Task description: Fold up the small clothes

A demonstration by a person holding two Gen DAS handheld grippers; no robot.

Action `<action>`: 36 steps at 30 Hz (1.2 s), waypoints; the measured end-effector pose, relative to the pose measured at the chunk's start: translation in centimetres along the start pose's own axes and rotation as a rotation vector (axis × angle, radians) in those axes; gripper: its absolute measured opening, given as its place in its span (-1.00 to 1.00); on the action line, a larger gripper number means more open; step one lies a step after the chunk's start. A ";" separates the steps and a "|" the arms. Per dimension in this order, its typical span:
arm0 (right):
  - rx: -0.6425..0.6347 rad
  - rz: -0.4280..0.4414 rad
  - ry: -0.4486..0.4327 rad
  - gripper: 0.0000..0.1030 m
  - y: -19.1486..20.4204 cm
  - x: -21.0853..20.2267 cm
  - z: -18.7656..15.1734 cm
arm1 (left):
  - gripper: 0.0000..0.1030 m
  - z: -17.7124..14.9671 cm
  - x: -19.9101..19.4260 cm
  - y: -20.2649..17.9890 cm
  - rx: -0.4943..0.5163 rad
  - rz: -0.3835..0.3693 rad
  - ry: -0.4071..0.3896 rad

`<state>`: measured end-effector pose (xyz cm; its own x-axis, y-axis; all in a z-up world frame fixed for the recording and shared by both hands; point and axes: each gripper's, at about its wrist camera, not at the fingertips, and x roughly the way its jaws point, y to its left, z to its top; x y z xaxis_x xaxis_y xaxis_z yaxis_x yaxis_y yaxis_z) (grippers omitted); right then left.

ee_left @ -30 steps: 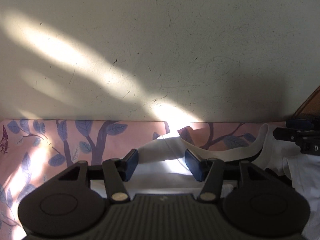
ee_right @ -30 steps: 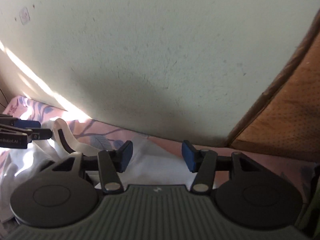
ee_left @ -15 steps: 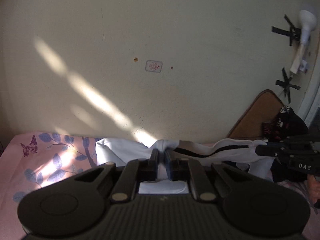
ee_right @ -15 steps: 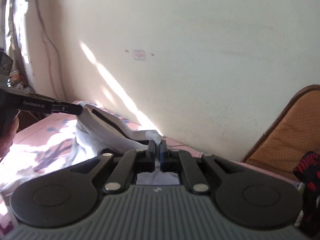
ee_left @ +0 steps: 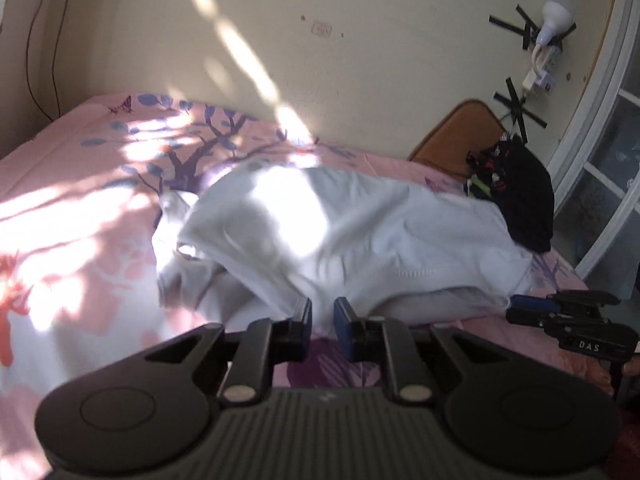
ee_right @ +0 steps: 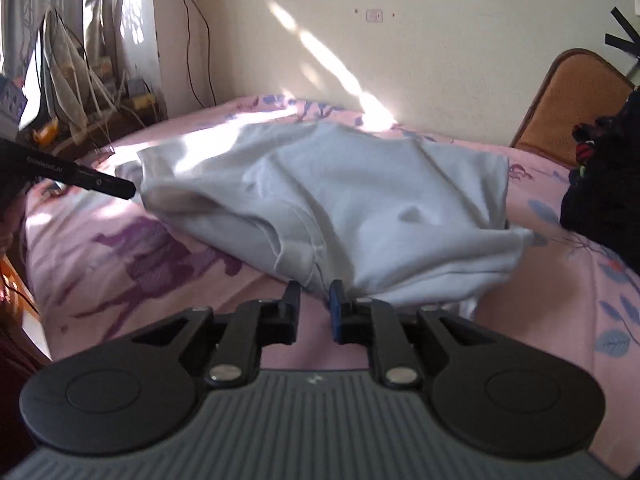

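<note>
A white garment (ee_left: 360, 232) lies doubled over on the pink floral bedsheet (ee_left: 80, 184), its hem turned toward me. My left gripper (ee_left: 323, 314) sits at the near hem, jaws opening with a narrow gap. The cloth edge reaches the fingertips and the pads do not press on it. In the right wrist view the same garment (ee_right: 360, 200) spreads ahead of my right gripper (ee_right: 315, 294). Its jaws are also opening, with the hem just at the tips. Each gripper shows in the other's view: the right gripper (ee_left: 516, 309) at the right, the left gripper (ee_right: 127, 190) at the left.
A pile of dark clothes (ee_left: 520, 196) lies at the right end of the bed, in front of a brown chair back (ee_right: 568, 100). The wall runs behind the bed, with a taped bulb (ee_left: 554, 16). Cables and clutter (ee_right: 80, 92) stand beyond the left bed edge.
Both grippers closed on the garment's far edge by the wall, then drew it back over itself toward the near side. Their jaws have now parted and the cloth lies folded.
</note>
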<state>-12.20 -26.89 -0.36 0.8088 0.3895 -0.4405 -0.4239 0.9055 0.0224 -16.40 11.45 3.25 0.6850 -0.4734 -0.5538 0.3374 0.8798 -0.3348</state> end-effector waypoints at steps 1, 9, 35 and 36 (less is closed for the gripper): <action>0.020 -0.008 -0.055 -0.29 -0.3 -0.8 0.6 | -0.49 0.9 -1.3 0.5 -0.028 -0.004 -0.060; 0.314 -0.073 -0.130 -0.23 -4.4 5.1 4.7 | -0.45 6.6 5.2 0.6 -0.112 -0.069 -0.108; 0.749 -0.137 -0.071 0.33 -12.3 2.0 -3.6 | -0.23 3.4 14.8 -4.2 -0.013 0.025 0.037; 0.734 -0.140 -0.086 0.40 -12.0 2.0 -3.7 | -0.18 2.9 14.7 -4.3 0.009 0.033 0.009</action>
<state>-7.00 -37.62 -4.84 0.8772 0.2466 -0.4121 0.0419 0.8156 0.5772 -5.91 0.77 -1.27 0.6897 -0.4447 -0.5715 0.3210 0.8952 -0.3092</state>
